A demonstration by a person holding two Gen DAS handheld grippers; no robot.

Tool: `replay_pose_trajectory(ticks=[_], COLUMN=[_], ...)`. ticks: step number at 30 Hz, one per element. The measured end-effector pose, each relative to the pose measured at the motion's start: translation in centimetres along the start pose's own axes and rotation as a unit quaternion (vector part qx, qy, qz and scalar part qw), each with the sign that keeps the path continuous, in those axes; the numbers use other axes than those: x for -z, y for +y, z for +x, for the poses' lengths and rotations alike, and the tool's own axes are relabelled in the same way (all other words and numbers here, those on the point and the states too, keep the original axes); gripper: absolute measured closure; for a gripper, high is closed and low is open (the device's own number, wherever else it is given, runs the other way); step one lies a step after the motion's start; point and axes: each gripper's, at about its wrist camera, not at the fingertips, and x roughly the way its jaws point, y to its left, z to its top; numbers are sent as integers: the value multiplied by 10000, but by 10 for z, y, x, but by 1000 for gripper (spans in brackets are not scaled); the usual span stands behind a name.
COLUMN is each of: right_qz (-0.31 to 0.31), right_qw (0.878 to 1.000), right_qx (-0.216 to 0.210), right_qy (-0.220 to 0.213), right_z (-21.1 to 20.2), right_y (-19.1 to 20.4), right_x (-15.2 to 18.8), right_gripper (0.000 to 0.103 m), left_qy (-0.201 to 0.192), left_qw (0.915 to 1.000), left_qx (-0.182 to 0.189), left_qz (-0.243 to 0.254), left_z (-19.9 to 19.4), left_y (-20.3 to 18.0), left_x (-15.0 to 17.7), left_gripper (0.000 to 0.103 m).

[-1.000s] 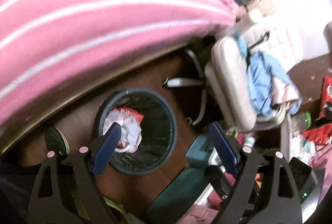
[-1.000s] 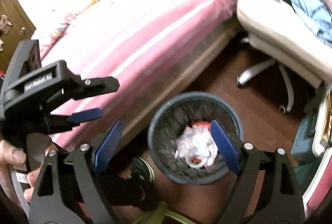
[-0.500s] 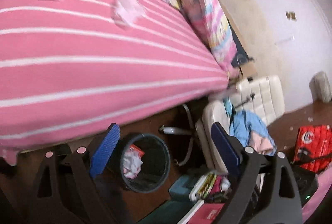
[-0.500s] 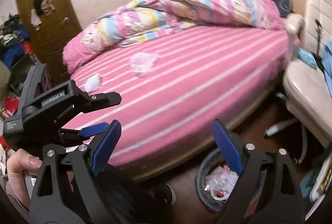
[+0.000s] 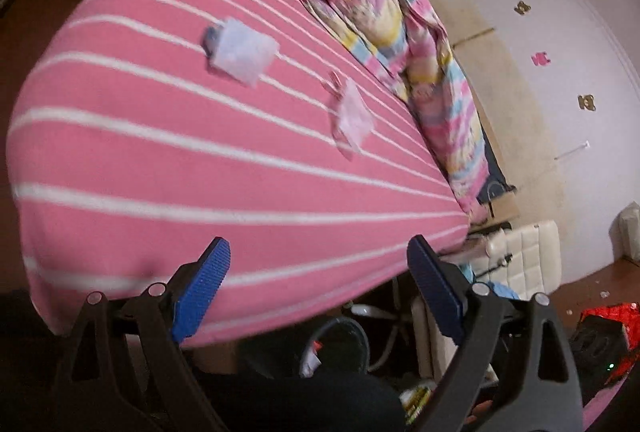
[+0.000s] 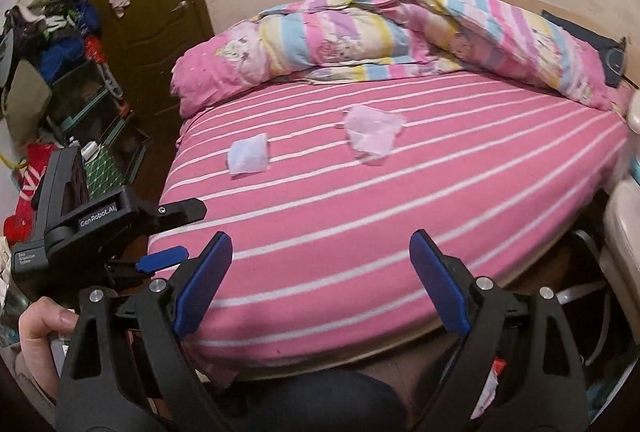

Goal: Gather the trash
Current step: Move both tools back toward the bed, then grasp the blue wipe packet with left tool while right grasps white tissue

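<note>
Soft striped cloth sheet (image 6: 360,216), puffy cloth quilt (image 6: 360,36), thin crinkly wrapper (image 6: 372,130), small soft paper pack (image 6: 248,154), shiny wooden door (image 6: 148,4), ribbed blue plastic gripper pads (image 6: 202,284).

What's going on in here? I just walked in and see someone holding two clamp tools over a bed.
A person is collecting trash with a handheld gripper in each hand. Both the left gripper and the right gripper are open and empty, pointed at the pink striped bed. Two pieces of litter lie on it: a white tissue and a crumpled pinkish wrapper. Neither is touched yet. The trash bin sits on the floor beside the bed.
</note>
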Motion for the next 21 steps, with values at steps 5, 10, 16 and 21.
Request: replay_pose_trajectory(ticks=[5, 10, 16, 21], right_qz=[-136, -282, -546, -702], right_qw=[9997, 9988, 9964, 9934], right_qx=[-192, -377, -642, -896], right_qy=[111, 136, 114, 112], right_z=[44, 90, 154, 206], right_y=[23, 42, 64, 73], right_x=[-15, -30, -44, -59], right_gripper=[14, 14, 14, 14], left_qy=[-211, -345, -340, -290], left_qw=[9998, 9992, 9988, 9986], left_qx=[-41, -150, -325, -424], left_qz=[-45, -117, -106, -114], left_z=[4, 16, 43, 62], left_y=[24, 52, 84, 96], left_x=[-36, -73, -112, -146], left_gripper=[16, 16, 16, 16])
